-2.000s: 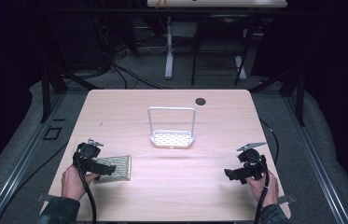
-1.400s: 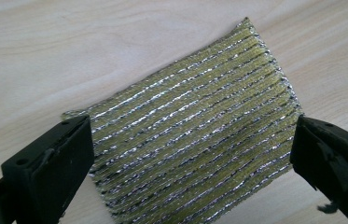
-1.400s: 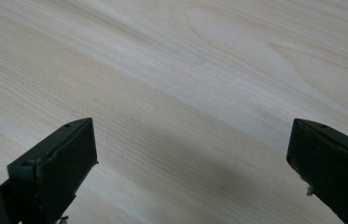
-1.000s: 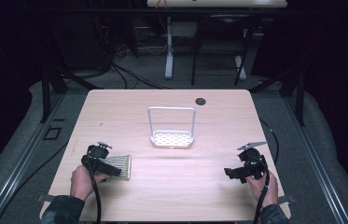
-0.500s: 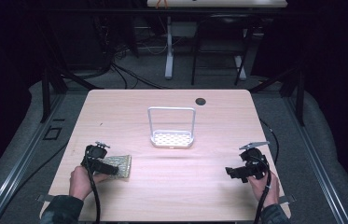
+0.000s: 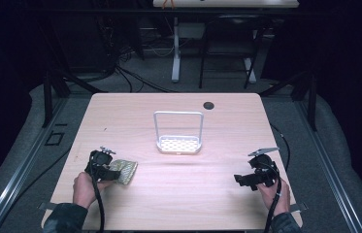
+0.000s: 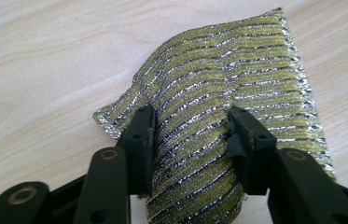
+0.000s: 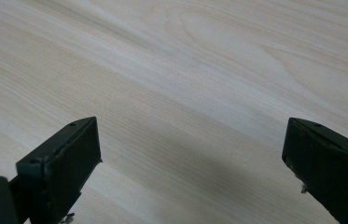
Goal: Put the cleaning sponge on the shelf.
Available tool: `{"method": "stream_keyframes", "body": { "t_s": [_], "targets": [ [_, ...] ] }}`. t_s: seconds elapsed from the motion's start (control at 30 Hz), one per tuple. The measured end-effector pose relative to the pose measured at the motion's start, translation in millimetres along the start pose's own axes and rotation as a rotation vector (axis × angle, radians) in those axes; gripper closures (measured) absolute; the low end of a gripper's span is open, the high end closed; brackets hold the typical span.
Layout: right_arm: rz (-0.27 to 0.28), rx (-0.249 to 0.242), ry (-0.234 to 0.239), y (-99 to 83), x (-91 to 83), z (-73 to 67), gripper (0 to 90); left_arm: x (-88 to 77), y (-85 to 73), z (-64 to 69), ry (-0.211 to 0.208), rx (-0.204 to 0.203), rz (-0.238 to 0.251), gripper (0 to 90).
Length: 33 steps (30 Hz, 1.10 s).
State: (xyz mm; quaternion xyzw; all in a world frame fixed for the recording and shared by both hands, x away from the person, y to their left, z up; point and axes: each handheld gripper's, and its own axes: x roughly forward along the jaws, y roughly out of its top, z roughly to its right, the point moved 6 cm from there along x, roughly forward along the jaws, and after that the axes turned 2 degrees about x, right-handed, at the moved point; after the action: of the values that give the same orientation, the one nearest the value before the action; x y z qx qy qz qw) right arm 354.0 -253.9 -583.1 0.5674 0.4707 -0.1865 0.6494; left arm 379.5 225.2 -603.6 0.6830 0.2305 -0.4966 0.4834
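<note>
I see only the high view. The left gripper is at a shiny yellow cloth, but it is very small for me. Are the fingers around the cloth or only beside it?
Observer: Around it. In the left gripper view the left gripper has a raised fold of the metallic striped cloth between its fingers.
Operator: Is the whole cloth off the table?
Observer: No. Its far part lies on the wooden table.
Operator: And the right gripper, does it hold something?
Observer: Nothing. In the right gripper view the right gripper is wide open over bare wood.
</note>
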Motion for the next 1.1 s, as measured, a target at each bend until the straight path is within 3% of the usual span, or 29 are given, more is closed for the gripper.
{"method": "stream_keyframes", "body": {
  "t_s": [0.13,0.53,0.7,1.0,1.1],
  "targets": [
    [0.001,0.0,0.001,0.1,0.1,1.1,4.1,-1.8,1.0,1.6,-0.008,0.018,0.023,59.5],
    [0.002,0.002,0.0,-0.2,-0.6,1.6,4.2,-14.7,4.6,0.1,-0.03,0.016,0.064,59.9],
    [-0.003,0.008,-0.001,-1.0,0.2,2.7,4.2,-24.5,8.6,4.7,-0.043,0.021,0.109,59.7],
    [-0.001,-0.009,-0.004,-0.7,-0.8,1.7,4.9,-31.6,12.1,11.8,-0.073,0.03,0.13,59.3],
    [-0.006,-0.012,-0.002,-0.6,-0.6,0.7,5.2,-31.9,13.2,15.1,-0.081,0.05,0.133,59.2]
  ]
}}
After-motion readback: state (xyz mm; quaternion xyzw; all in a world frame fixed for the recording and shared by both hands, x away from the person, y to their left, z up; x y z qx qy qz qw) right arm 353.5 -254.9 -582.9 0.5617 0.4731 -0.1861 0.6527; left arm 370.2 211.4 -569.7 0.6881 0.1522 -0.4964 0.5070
